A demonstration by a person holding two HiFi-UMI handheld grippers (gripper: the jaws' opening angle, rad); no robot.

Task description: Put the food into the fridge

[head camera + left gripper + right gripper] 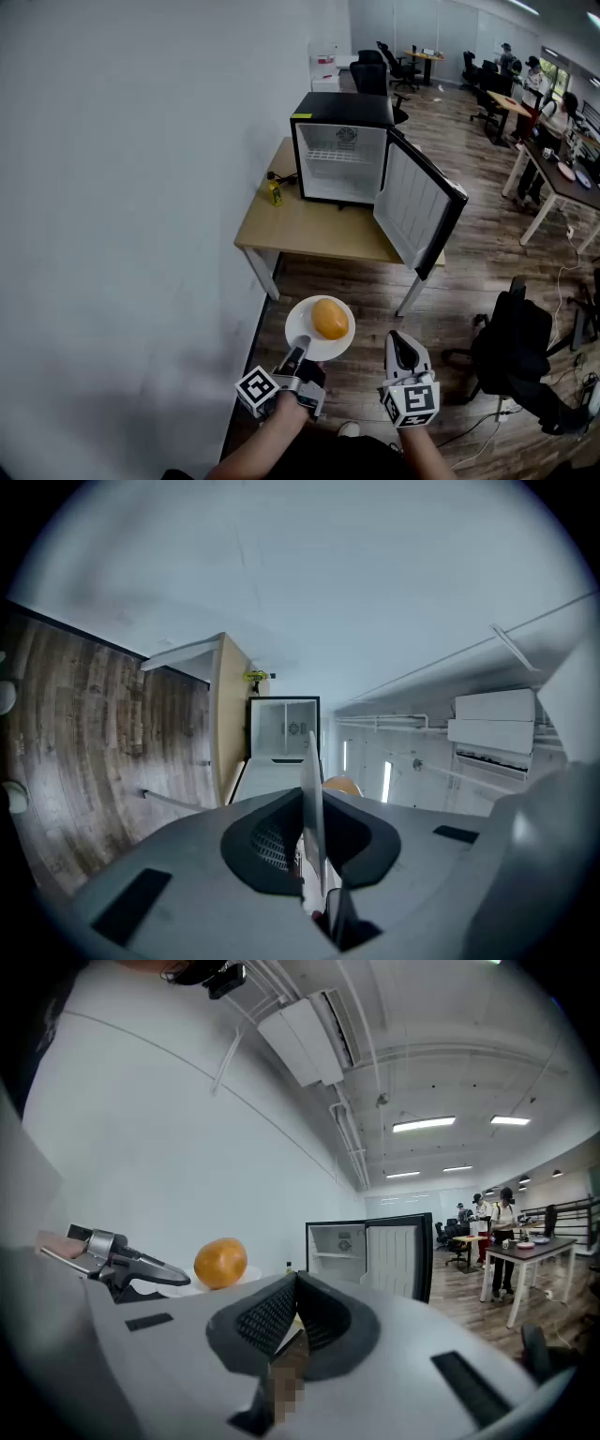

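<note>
A white plate (297, 327) carries a round orange food (330, 319), held out over the wooden floor in front of me. My left gripper (299, 355) is shut on the plate's near rim; in the left gripper view the plate's edge (312, 794) stands clamped between the pads, with the orange food (345, 786) just behind. To its right my right gripper (399, 339) is shut and holds nothing. The small black fridge (339, 150) stands on a wooden table (300, 230) ahead, its door (417, 208) swung open to the right. The right gripper view shows the orange food (221, 1262) and the fridge (352, 1252).
A small yellow bottle (275, 192) stands on the table left of the fridge. A white wall (122, 206) runs along the left. A black office chair (514, 345) sits on the floor at the right. Desks, chairs and people fill the far right of the room.
</note>
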